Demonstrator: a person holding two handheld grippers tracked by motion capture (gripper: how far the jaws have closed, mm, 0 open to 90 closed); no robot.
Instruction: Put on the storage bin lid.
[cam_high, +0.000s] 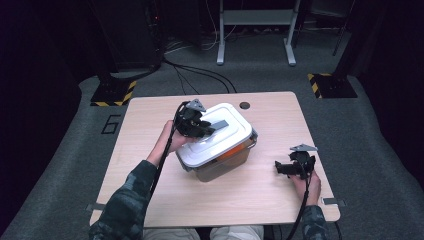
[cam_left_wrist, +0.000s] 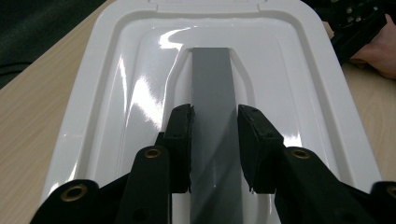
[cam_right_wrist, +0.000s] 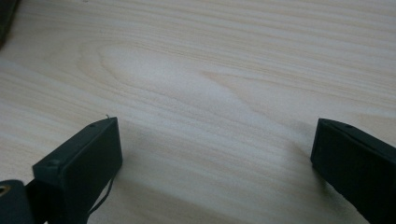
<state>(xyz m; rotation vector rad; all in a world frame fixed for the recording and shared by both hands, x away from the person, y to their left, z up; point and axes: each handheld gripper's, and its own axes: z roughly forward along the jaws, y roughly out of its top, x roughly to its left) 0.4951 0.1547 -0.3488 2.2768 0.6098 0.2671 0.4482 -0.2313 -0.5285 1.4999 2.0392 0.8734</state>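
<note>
The grey handle (cam_left_wrist: 212, 107) is straddled lengthwise by the left gripper (cam_left_wrist: 215, 149), not visibly clamped. The right gripper (cam_right_wrist: 215, 154), spread wide, is held well apart over the table (cam_right_wrist: 224, 70).

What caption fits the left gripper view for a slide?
Left claw straddling the grey handle on the white lid of a storage box, jaws on either side.

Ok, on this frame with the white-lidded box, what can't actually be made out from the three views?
- Contents of the translucent plastic box: an orange shape shows through the wall in the high view, too blurred to identify.
- Grip on the grey lid handle: the left tongs straddle it in the left gripper view; contact is unclear.
- White plastic lid: its near edge is hidden by the tongs.
</note>
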